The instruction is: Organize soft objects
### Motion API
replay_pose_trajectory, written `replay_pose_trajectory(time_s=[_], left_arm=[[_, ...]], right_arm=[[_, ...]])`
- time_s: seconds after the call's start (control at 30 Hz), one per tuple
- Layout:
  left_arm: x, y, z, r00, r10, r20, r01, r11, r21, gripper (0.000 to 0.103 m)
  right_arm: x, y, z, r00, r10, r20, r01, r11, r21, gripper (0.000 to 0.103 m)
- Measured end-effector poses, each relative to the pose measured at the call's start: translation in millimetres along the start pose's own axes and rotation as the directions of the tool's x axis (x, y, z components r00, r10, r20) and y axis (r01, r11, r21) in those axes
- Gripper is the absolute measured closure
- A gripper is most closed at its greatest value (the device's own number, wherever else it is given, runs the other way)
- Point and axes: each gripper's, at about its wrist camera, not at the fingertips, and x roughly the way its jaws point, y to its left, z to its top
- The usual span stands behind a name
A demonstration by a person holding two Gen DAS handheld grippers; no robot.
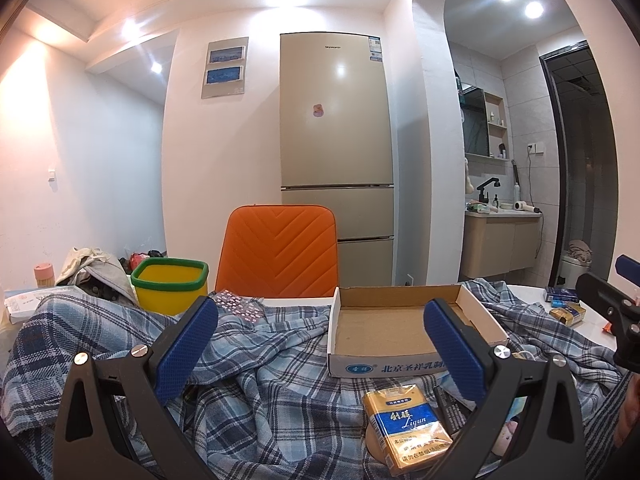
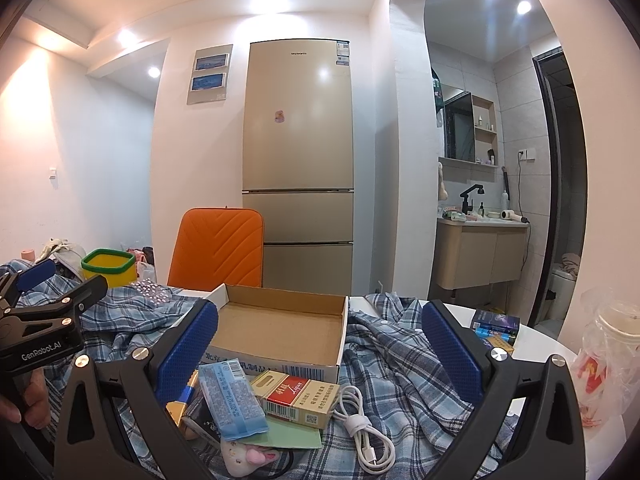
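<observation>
A blue plaid shirt (image 1: 280, 392) lies crumpled over the table; it also shows in the right wrist view (image 2: 400, 368). An empty cardboard box (image 1: 384, 328) rests on it, also seen in the right wrist view (image 2: 280, 328). A small pink-and-white plush toy (image 2: 248, 458) lies at the near edge, under a blue tissue pack (image 2: 234, 400). My left gripper (image 1: 320, 354) is open and empty above the shirt. My right gripper (image 2: 320, 356) is open and empty above the clutter. The left gripper also shows at the left of the right wrist view (image 2: 36, 304).
A gold cigarette pack (image 1: 408, 424) and a red one (image 2: 296, 398) lie near the box, with a white cable (image 2: 360, 428). A yellow bin with a green rim (image 1: 170, 284), an orange chair (image 1: 278, 250), more packs (image 2: 496, 328) and a bagged cup (image 2: 608, 344) surround the shirt.
</observation>
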Motion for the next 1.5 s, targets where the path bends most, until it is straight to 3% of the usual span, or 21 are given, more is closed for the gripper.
replay_pose_trajectory(time_s=[0.93, 1.27, 1.5], left_arm=[[-1, -11, -6, 0.998, -0.070, -0.003, 0.070, 0.997, 0.033, 0.000], [-6, -15, -3, 0.999, -0.048, 0.010, 0.047, 0.997, 0.066, 0.000], [-8, -16, 14, 0.997, -0.039, -0.068, 0.045, 0.996, 0.082, 0.000]], right_arm=[[-2, 8, 2, 0.999, -0.027, 0.016, 0.028, 0.998, -0.058, 0.000], [-5, 7, 2, 0.999, -0.044, 0.030, 0.045, 0.998, -0.049, 0.000], [-8, 4, 20, 1.000, -0.013, -0.019, 0.013, 1.000, -0.012, 0.000]])
